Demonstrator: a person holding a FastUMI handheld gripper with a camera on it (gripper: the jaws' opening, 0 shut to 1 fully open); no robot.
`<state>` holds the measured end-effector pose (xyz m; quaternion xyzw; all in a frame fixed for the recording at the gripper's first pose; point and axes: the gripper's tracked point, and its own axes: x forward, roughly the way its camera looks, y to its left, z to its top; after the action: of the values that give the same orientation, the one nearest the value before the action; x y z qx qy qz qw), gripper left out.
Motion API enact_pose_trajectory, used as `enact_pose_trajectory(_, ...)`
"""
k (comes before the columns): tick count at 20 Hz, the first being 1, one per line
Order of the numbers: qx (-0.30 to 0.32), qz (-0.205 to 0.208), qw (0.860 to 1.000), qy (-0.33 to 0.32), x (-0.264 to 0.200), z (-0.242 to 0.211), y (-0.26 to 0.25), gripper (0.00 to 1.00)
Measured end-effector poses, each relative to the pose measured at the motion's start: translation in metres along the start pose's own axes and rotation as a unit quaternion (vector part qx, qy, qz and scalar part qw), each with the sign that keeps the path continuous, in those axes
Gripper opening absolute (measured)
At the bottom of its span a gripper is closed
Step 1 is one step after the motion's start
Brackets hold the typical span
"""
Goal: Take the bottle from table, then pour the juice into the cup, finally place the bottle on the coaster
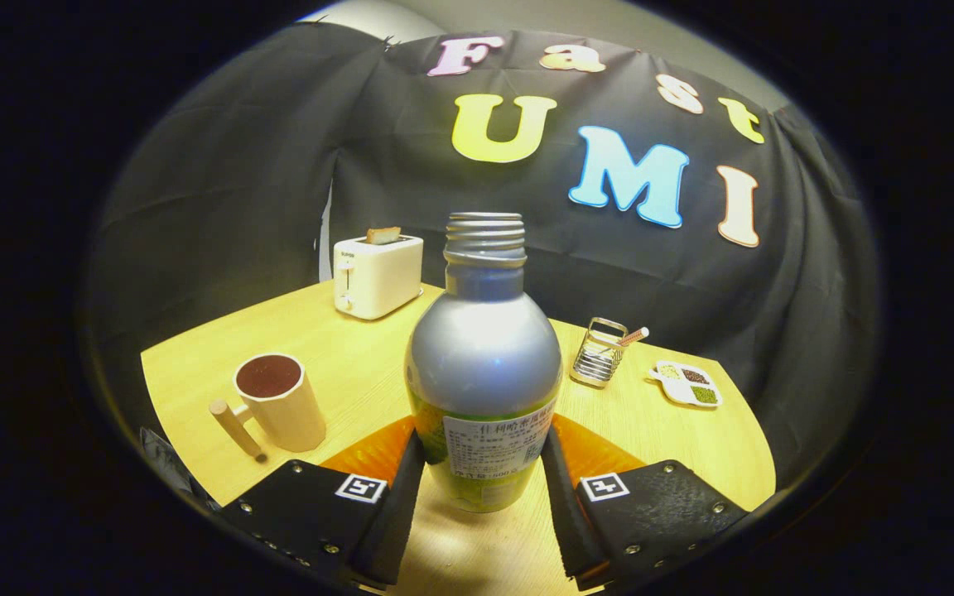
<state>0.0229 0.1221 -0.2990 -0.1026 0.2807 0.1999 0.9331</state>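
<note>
A silver bottle (484,356) with a green lower label and an open threaded neck stands upright between my fingers. My gripper (484,451) is shut on its lower body, one finger pressing each side. An orange coaster (369,454) lies on the wooden table (344,348) under and just behind the bottle, showing on both sides of it. I cannot tell whether the bottle's base touches the coaster. Left of the fingers stands a beige cup (280,401) with a wooden handle and dark liquid inside.
A white toaster (378,275) with a slice of bread sits at the table's far corner. Beyond the bottle to the right are a wire holder (599,354) and a small white dish (686,384) with compartments. The table's edges run close on both sides.
</note>
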Motion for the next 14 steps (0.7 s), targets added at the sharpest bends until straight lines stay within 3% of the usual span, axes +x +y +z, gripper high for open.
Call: enact_pose_trajectory(14, -0.133, 0.027, 0.989, 0.058, 0.001, -0.004, 0.049, 0.71)
